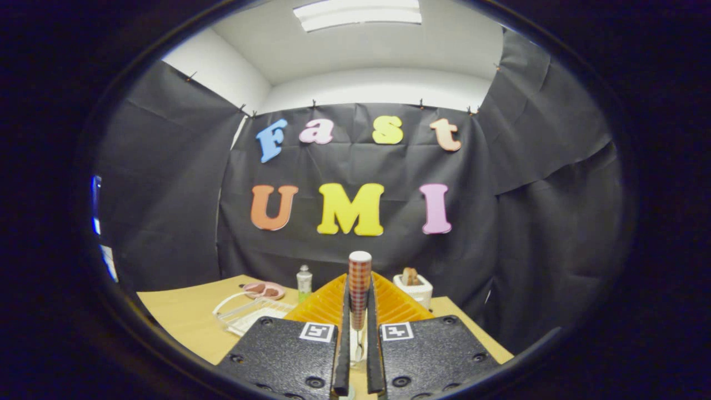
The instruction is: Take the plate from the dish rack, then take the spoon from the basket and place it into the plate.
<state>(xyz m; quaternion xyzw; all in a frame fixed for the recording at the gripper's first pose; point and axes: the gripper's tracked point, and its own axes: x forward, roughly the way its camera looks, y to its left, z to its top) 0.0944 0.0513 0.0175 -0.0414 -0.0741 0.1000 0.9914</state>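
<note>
Spoon [359, 289] stands pinched between the gripper [359, 355] fingers, handle up. Just beyond sits the orange rack [391, 303]. I cannot spot the plate. Keep the squeeze firm and lower slowly.

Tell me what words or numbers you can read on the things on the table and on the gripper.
None can be read on these things.
Bottle: its label is too small and blurred to read.
Gripper: two square black-and-white markers, patterns only, with no letters or numbers; its fingers are shut on the spoon.
</note>
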